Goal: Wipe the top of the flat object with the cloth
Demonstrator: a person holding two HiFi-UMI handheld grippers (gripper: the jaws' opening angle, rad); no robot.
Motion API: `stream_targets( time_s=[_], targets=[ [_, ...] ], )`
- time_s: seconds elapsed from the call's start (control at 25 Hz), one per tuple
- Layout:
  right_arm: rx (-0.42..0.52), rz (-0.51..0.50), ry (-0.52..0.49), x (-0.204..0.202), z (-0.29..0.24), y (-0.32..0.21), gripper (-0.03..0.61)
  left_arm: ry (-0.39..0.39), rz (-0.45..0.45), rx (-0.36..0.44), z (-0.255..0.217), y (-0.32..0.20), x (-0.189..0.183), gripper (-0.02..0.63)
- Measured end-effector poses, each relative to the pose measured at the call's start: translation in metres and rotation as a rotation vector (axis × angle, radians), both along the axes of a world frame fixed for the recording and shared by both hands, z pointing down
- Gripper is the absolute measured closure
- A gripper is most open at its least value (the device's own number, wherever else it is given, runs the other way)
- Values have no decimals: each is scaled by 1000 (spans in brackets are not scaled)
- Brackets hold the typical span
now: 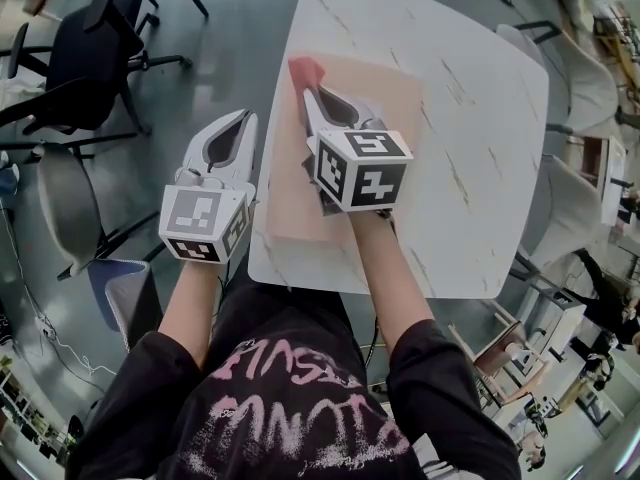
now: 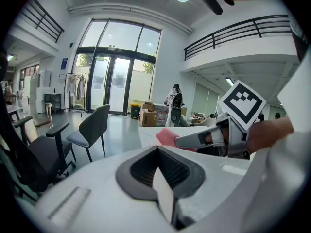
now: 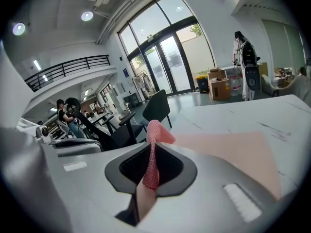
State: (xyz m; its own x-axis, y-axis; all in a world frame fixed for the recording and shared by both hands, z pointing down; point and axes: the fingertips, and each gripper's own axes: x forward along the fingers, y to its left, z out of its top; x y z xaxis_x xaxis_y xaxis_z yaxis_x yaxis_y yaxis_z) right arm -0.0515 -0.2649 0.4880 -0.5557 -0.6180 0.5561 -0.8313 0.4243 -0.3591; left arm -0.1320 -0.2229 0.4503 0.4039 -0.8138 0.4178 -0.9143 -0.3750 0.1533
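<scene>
A flat pale-pink board (image 1: 375, 118) lies on the white marble table (image 1: 480, 98). My right gripper (image 1: 312, 98) is shut on a pink cloth (image 1: 303, 71), which pokes out past the fingertips over the board's far left corner. From the right gripper view the cloth (image 3: 153, 144) stands pinched between the jaws, with the board (image 3: 233, 152) stretching to the right. My left gripper (image 1: 236, 128) hangs shut and empty beside the table's left edge, off the board. The left gripper view shows the right gripper (image 2: 201, 139) and the cloth (image 2: 167, 137).
Black office chairs (image 1: 90, 48) stand on the grey floor to the left of the table. A grey chair (image 1: 75, 218) sits near my left arm. More chairs (image 1: 590, 88) and furniture crowd the right side past the table.
</scene>
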Motion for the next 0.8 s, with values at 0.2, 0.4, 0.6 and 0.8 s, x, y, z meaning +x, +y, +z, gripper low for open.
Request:
stream_targets(
  time_s=[0.2, 0.4, 0.6, 0.8],
  targets=[
    [-6, 26, 18, 14, 3, -2, 531, 3, 12, 2, 1, -1, 5, 612],
    [-10, 52, 36, 31, 4, -1, 531, 6, 26, 3, 0, -3, 14, 612],
    [-15, 78, 60, 52, 6, 0, 531, 7, 50, 6, 0, -3, 25, 612],
    [-20, 113, 75, 75, 7, 0, 531, 9, 74, 5, 2, -2, 35, 612]
  ],
)
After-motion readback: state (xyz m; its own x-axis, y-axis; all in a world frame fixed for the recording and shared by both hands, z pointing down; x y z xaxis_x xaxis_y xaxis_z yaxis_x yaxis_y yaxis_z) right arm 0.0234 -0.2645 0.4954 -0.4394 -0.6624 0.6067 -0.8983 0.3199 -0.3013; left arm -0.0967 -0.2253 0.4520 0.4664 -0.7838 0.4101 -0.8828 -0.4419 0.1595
